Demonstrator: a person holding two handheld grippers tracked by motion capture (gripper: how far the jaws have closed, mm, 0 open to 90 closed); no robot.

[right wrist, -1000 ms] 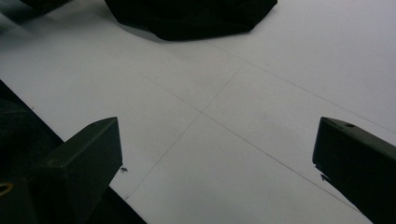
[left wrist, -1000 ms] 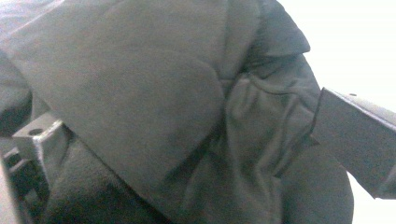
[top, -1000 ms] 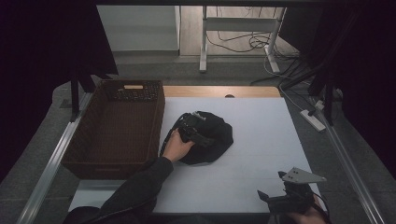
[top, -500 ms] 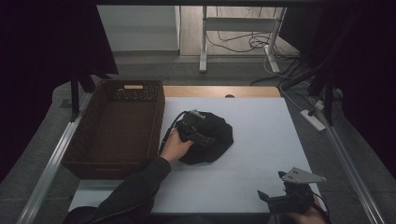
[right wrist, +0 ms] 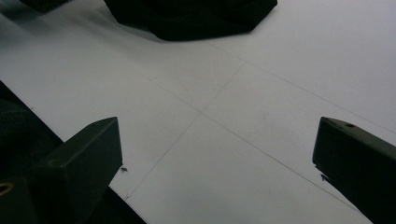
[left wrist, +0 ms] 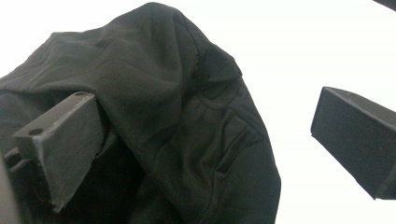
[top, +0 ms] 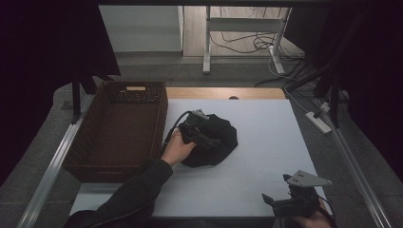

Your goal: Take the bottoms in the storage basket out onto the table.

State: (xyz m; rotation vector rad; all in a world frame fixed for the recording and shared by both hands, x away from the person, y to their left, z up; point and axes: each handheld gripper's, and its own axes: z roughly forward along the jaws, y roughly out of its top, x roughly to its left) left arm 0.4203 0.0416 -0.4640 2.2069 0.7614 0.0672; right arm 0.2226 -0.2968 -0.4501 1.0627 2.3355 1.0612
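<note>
While the left hand works at the middle of the table, the scene reads as follows.

Table: a white top (top: 266,156) with faint pencil lines crossing it, seen from above and in the right gripper view (right wrist: 243,121).

Basket: a dark brown woven basket (top: 119,128) stands at the left edge of the table, just beside the cloth; nothing can be seen lying in it.

Cloth: a crumpled black cloth (top: 216,137) lies in a heap near the middle of the table; it also shows bunched in the left gripper view (left wrist: 187,116) and at the top edge of the right gripper view (right wrist: 196,14).

Left gripper: the left gripper (top: 199,133) lies low on the near-left side of the cloth, held by the left hand (top: 176,148) in a dark sleeve (top: 128,190), with a cable looping back from it.

Left jaws: spread wide apart; in the left gripper view (left wrist: 201,135) one jaw is pressed into a fold of the cloth and the other hangs over bare table, so nothing is pinched.

Right gripper: the right gripper (top: 278,199) sits at the near-right corner of the table, well apart from the cloth, with a grey three-cornered plate on top.

Right jaws: spread wide in the right gripper view (right wrist: 217,158), with bare white table between them.
</note>
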